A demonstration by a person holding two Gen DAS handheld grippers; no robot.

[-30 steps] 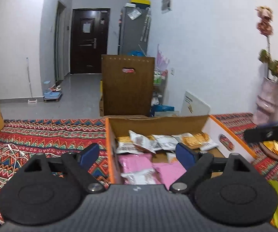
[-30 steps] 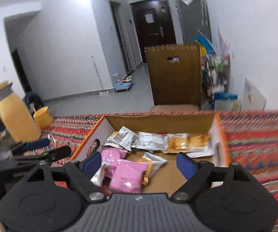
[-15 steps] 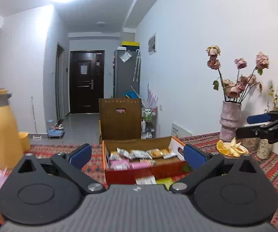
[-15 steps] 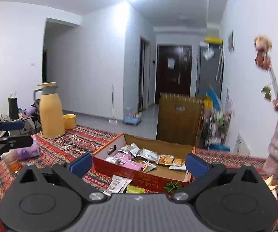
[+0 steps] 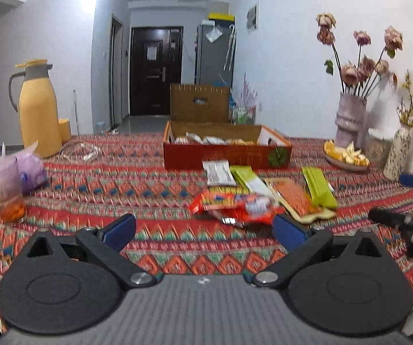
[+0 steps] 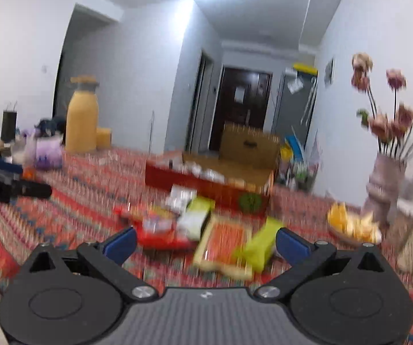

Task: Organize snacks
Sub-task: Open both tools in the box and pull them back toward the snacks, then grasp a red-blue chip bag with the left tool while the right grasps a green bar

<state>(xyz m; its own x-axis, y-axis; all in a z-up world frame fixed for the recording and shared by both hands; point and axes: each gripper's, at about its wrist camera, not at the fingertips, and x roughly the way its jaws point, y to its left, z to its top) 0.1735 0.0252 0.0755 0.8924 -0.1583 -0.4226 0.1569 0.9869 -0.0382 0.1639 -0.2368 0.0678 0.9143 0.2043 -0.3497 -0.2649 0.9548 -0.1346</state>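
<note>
Left gripper (image 5: pixel 203 228), black with blue pads, hangs low over the red patterned woven tablecloth (image 5: pixel 120 184), jaws spread wide, nothing between them. Its figures rose early in the last second, so the jaws have just been opening; they are empty. Right gripper (image 6: pixel 205 241) looks the same: jaws wide, nothing gripped, just been opening too; its view is motion-blurred.

Open cardboard box with red-orange outer wall (image 5: pixel 226 155) sits toward the far middle of the table, several pale and orange snack packets lying inside. Loose snacks lie on the cloth between the box and the grippers: white flat packet with printed text (image 5: pixel 218 172) just in front of the box wall, green-and-white packet (image 5: pixel 249 179) beside it, red-orange crinkly bag (image 5: pixel 235 204) nearest the left gripper, flat orange packet with cream border (image 5: pixel 295 195) to its right, lime-green packet (image 5: pixel 318 187) partly over that one's far right edge. In the right wrist view the same pile is smeared; the lime-green packet sits just ahead of the right pad.

Yellow thermos jug with grey lid (image 5: pixel 38 109) stands far left, plastic cup with orange liquid (image 5: pixel 6 192) near the left edge. Pale ribbed vase of dried pink roses (image 5: pixel 350 120) stands far right, a plate of orange slices (image 5: pixel 346 156) in front of it. The other gripper's black body shows at the right edge of the left view.
</note>
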